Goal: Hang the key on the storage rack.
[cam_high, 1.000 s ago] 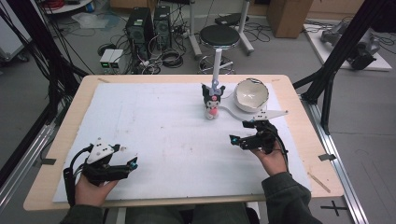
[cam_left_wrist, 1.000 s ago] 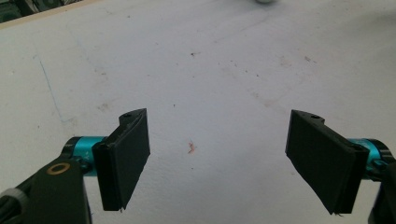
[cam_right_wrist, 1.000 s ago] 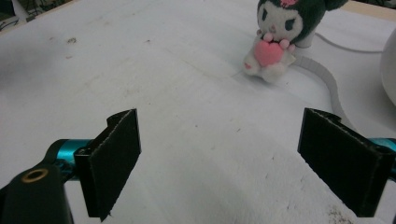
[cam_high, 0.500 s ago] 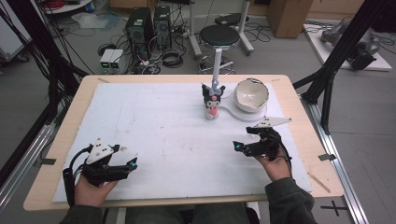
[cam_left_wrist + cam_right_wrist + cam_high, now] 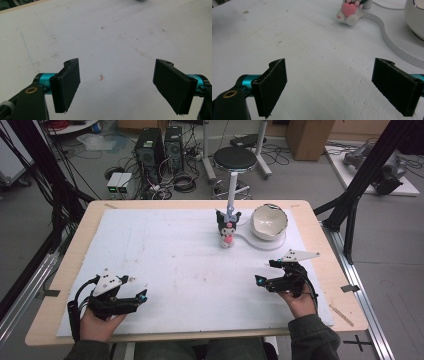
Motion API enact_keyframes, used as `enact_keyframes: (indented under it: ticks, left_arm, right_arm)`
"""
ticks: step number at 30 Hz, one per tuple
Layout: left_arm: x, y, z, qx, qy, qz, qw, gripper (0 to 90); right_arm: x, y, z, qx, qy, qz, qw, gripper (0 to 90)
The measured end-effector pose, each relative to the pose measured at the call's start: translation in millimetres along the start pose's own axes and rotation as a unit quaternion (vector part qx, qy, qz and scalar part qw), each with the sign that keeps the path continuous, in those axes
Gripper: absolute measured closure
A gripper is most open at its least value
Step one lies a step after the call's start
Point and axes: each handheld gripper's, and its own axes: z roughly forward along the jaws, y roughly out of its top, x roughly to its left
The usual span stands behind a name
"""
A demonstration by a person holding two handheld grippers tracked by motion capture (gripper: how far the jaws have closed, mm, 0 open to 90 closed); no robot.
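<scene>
While both hands rest near the front edge of the table, the right gripper is seen in the high view at the right side of the white sheet, with its jaws spread wide and nothing between them. In the right gripper view the two black jaws are shown well apart over the bare sheet, pointed toward the plush toy, which is nearest to this gripper.

The plush toy, a small black-and-white figure with a pink heart on its front, is stood upright at the far middle of the sheet, well apart from the right gripper. A white bowl is placed just beside the toy, to its right in the high view. A grey ribbed strip is laid in a curve on the sheet between toy and bowl.

The left gripper is held at the front left of the sheet. Its jaws are likewise spread, with only stained sheet seen between them in the left gripper view.
</scene>
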Motion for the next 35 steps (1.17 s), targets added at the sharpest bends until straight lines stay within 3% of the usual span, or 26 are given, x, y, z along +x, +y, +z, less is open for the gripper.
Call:
enact_keyframes:
  ticks: [35]
  left_arm:
    - [-2.5, -3.8, 1.5, 0.009, -0.009, 0.006, 0.9999, 22.1]
  right_arm:
    - [0.9, -13.4, -9.2, -0.002, 0.001, 0.000, 1.0000, 11.9]
